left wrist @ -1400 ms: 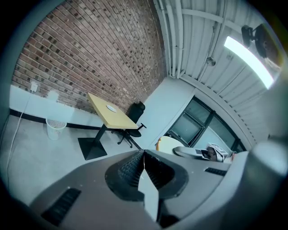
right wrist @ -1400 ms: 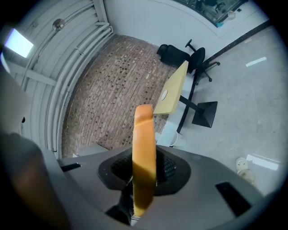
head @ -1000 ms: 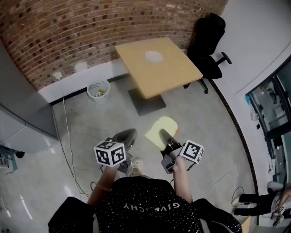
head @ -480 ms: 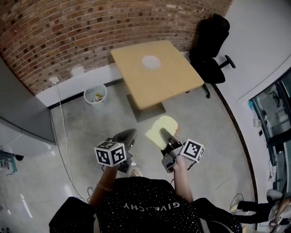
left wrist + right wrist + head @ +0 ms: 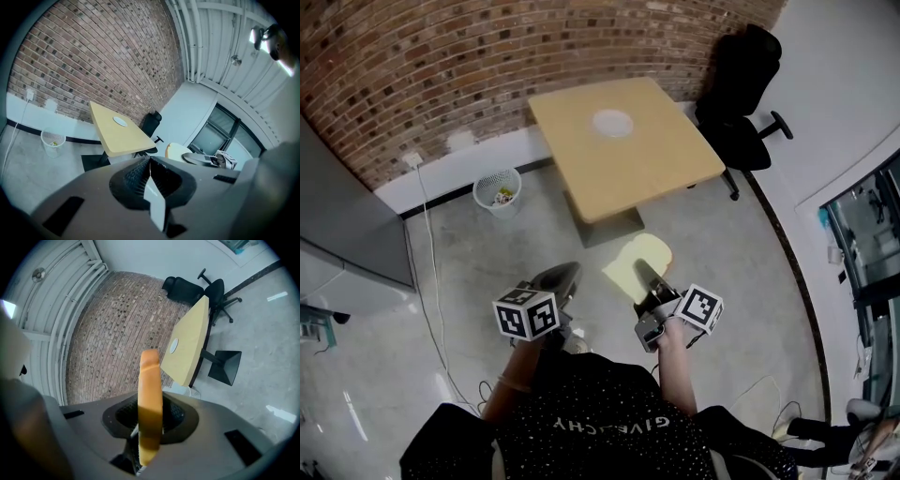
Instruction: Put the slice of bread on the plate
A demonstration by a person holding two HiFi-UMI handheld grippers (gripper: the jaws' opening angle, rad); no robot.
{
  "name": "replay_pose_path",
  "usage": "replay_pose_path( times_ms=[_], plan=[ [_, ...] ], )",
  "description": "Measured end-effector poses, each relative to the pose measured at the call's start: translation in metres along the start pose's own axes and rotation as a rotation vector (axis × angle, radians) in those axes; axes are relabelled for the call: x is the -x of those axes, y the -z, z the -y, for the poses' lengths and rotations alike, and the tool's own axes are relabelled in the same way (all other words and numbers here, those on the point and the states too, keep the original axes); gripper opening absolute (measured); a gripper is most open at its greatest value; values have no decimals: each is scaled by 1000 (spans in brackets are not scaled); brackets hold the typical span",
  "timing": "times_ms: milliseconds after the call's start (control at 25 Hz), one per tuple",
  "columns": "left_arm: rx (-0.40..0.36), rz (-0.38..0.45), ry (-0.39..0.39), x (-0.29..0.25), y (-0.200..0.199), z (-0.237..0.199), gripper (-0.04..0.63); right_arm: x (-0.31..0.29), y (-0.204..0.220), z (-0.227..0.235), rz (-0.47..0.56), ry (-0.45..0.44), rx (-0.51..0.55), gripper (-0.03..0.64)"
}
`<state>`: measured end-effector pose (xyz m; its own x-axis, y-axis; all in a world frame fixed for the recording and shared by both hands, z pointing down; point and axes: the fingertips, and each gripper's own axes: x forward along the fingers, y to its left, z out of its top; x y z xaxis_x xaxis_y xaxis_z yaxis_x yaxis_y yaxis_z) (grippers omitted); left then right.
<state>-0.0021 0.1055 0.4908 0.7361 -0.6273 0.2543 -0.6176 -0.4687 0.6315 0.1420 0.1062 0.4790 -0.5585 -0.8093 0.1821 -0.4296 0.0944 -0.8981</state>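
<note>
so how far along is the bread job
Done: the slice of bread is clamped in the right gripper. In hand: it is carried over the floor, short of the table. To do: set it on the empty white plate there. The left gripper is shut, holding nothing.

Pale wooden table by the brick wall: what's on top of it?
A round white plate lies on the far half of the pale wooden table; nothing else shows there. Its top hides the floor beneath; only its dark base shows.
</note>
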Motion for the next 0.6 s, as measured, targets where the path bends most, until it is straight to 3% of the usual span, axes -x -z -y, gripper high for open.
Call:
replay_pose_path(
  times_ms=[600],
  plan=[
    [-14, -34, 9, -33, -4, 4, 11, -4, -19, 2, 45, -59, -29, 92]
  ],
)
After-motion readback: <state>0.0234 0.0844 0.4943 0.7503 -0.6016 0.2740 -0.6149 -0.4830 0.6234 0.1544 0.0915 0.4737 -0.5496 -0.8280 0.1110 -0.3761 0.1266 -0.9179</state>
